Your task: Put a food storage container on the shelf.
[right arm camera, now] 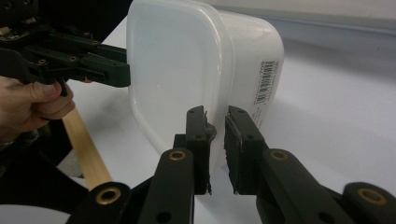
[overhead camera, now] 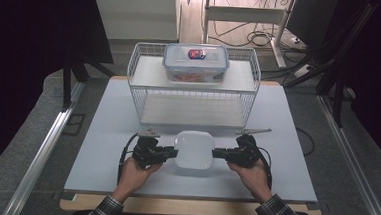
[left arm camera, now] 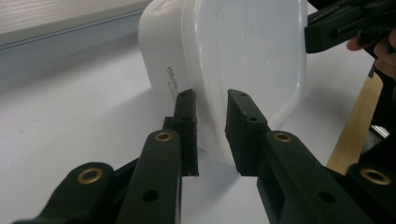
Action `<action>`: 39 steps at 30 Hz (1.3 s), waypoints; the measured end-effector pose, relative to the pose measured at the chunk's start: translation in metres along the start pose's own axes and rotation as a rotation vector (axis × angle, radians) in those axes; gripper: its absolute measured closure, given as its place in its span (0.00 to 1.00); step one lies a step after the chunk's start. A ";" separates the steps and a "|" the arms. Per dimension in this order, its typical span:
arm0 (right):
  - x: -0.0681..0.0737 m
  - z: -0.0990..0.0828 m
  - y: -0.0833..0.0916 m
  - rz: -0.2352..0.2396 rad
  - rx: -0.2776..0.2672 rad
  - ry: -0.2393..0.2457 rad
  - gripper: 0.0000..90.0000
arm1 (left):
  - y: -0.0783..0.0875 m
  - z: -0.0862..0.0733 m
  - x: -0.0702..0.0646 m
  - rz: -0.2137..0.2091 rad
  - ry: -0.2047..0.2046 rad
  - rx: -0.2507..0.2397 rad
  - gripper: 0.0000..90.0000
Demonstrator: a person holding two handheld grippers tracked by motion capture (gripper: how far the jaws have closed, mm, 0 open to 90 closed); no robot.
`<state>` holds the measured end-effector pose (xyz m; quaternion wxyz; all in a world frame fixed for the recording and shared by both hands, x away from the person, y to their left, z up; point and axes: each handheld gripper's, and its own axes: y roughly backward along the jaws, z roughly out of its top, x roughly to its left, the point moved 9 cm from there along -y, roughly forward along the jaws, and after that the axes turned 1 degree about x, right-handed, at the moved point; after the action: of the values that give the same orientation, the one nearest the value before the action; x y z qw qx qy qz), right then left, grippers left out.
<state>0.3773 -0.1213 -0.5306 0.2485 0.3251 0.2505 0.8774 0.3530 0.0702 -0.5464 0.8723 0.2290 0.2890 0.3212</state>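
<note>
Where the fingers of the left gripper (left arm camera: 210, 126) meet the white lidded tub (overhead camera: 194, 150), they are drawn narrow across its rim, one finger on each side of the lid's edge and pressing on it. The right gripper (right arm camera: 215, 140) does the same on the opposite edge, its fingers narrow and clamped over the rim. The tub sits on the pale surface (overhead camera: 112, 133) between the two hands, near the person's side; its walls and lid are opaque, so I cannot tell what is inside.

Beyond it stands a white wire basket (overhead camera: 139, 92) with a shelf. On that shelf rests a clear box (overhead camera: 196, 63) with a blue-edged clip lid, a red and blue label on top and something orange-red inside.

The high view gives the basket and box. The left gripper view gives printed lettering on the tub's side; the right gripper view gives a barcode label there, and the other hand (right arm camera: 28, 105) holding its gripper.
</note>
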 end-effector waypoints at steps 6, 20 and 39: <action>0.001 0.000 -0.002 -0.050 -0.024 0.056 0.88 | 0.000 0.000 0.002 0.022 0.017 -0.024 0.86; 0.009 0.022 0.007 -0.072 -0.119 0.150 0.88 | 0.013 0.021 -0.005 0.080 -0.017 -0.090 0.87; 0.028 0.078 0.037 -0.081 -0.217 0.234 0.88 | 0.051 0.080 -0.015 0.141 -0.125 -0.177 0.87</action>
<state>0.4027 -0.1105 -0.4437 0.2865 0.1816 0.1947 0.9203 0.3738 0.0774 -0.4528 0.8808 0.1905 0.1876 0.3909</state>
